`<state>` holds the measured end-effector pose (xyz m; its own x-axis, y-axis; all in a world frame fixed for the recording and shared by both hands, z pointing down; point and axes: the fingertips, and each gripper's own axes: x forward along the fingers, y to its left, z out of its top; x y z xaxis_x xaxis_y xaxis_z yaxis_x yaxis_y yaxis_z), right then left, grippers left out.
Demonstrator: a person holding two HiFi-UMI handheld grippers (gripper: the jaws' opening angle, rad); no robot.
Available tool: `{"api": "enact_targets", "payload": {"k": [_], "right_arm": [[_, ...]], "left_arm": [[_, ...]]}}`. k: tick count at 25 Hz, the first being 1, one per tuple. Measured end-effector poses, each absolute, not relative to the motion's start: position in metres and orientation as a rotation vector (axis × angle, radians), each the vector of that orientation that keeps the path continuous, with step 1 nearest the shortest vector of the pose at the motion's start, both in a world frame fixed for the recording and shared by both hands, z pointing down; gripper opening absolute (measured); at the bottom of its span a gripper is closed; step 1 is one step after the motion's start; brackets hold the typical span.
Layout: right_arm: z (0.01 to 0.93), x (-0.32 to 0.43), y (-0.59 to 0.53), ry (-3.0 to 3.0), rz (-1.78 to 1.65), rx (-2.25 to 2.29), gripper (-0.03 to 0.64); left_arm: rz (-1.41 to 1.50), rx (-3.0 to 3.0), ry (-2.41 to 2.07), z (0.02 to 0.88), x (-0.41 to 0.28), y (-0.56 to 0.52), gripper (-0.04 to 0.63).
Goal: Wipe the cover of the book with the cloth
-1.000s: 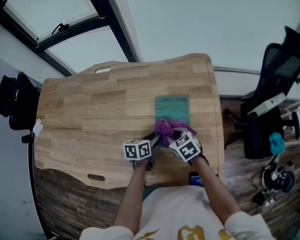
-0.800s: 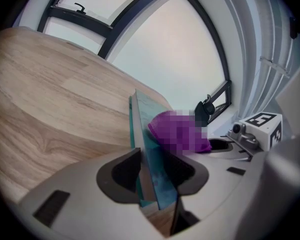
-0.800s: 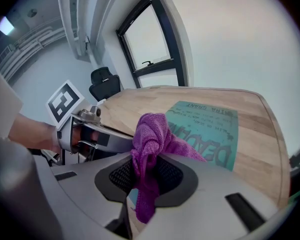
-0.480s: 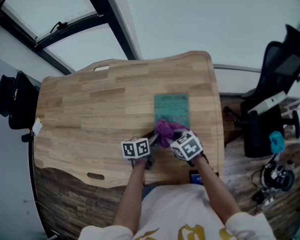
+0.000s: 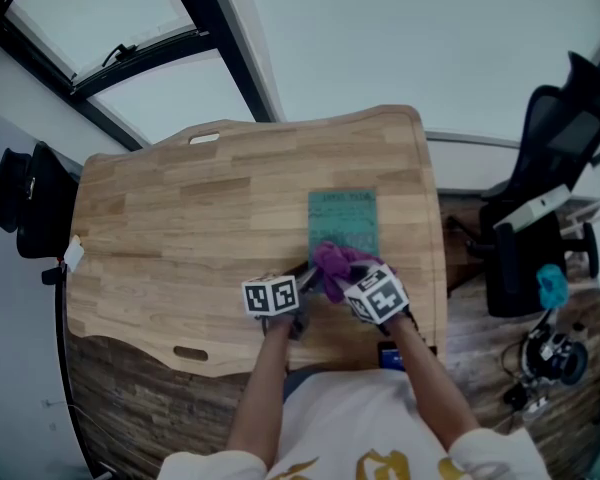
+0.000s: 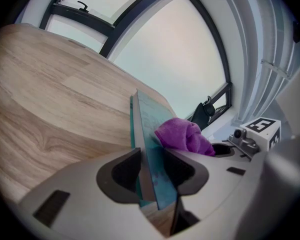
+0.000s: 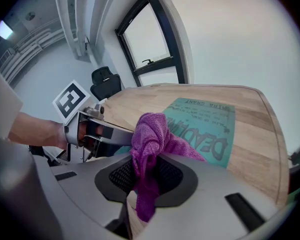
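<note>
A teal book (image 5: 344,218) lies flat on the wooden table (image 5: 180,228), right of the middle. My left gripper (image 5: 302,280) is shut on the book's near left edge (image 6: 146,149), with the cover and spine between its jaws. My right gripper (image 5: 342,278) is shut on a bunched purple cloth (image 7: 151,144), which rests on the near end of the book's cover (image 7: 205,126). The same cloth (image 6: 184,135) shows on the cover in the left gripper view and in the head view (image 5: 332,263). The far part of the cover with its dark lettering is uncovered.
The table's right edge (image 5: 440,258) runs close beside the book. A black office chair (image 5: 540,208) stands right of the table. A black bag (image 5: 25,203) hangs at the table's left end. Large windows (image 5: 140,38) lie beyond the far edge.
The right gripper and cloth have slid slightly toward me along the cover. The left gripper keeps its hold on the book's edge.
</note>
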<state>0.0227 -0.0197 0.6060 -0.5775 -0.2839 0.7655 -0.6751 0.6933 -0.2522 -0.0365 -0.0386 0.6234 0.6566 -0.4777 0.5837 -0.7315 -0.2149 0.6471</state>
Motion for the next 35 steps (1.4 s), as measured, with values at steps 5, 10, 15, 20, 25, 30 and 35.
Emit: {"api": "enact_targets", "payload": {"k": [5, 10, 15, 20, 25, 30, 35], "right_arm": [[0.604, 0.027, -0.02, -2.188, 0.705, 0.743, 0.074], [0.605, 0.037, -0.023, -2.178, 0.716, 0.768, 0.074], [0.607, 0.047, -0.026, -2.169, 0.732, 0.798, 0.074], [0.607, 0.049, -0.025, -2.158, 0.731, 0.796, 0.074], [0.611, 0.05, -0.025, -2.143, 0.73, 0.792, 0.074], [0.606, 0.044, -0.03, -2.161, 0.732, 0.787, 0.074], [0.607, 0.041, -0.037, -2.163, 0.722, 0.784, 0.074]], "left_arm": [[0.313, 1.866, -0.957, 0.623, -0.037, -0.038, 0.146], [0.313, 1.867, -0.959, 0.624, -0.037, -0.038, 0.146], [0.313, 1.868, -0.96, 0.623, -0.037, -0.038, 0.146], [0.315, 1.867, -0.959, 0.623, -0.036, -0.038, 0.146], [0.316, 1.873, -0.955, 0.622, -0.035, -0.038, 0.146], [0.317, 1.868, -0.953, 0.622, -0.036, -0.038, 0.146], [0.314, 1.866, -0.946, 0.622, -0.035, -0.038, 0.144]]}}
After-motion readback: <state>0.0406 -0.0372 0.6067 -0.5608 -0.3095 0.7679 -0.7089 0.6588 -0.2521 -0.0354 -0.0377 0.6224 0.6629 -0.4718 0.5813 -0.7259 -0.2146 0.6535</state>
